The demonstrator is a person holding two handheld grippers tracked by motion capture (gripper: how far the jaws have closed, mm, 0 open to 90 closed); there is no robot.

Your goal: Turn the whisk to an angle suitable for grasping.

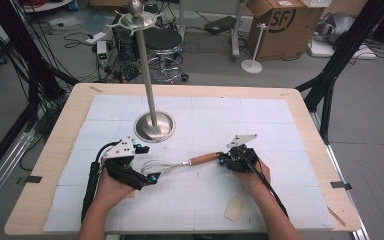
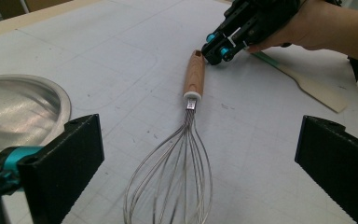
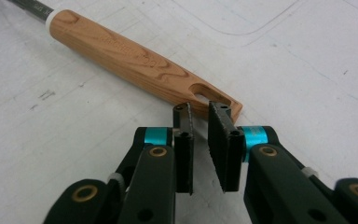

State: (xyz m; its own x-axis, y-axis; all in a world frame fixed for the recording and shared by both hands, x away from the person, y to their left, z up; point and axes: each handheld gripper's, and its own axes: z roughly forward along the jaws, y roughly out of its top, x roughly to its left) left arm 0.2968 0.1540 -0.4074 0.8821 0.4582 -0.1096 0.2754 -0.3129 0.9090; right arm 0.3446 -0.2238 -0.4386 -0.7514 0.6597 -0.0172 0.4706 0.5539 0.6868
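1. Your left claw [image 1: 139,165] is hovering low over the left part of the bench [image 1: 60,150], and its jaws are standing wide open with nothing between the pads. In the left gripper view the two black jaws are rising at either side with the wire end of the whisk [image 2: 186,154] lying between and just ahead of them, untouched.
2. Just beyond your left claw, the round metal base of the stand [image 1: 154,126] is sitting on the white mat [image 1: 260,120], with its pole rising upright from it.
3. The whisk [image 1: 177,164] is lying flat on the mat between your two claws, its wire loops pointing toward your left claw and its wooden handle [image 1: 204,159] pointing toward your right one.
4. Your right claw [image 1: 223,161] is sitting at the far tip of the handle [image 3: 135,63]. Its jaws are standing narrow, with only a small gap between the pads; they are right at the slotted end of the handle, and you are not yet pinching it as far as the right gripper view shows.
5. Near your right forearm, a pale wooden spatula [image 1: 234,206] is lying flat on the mat, apart from the whisk.
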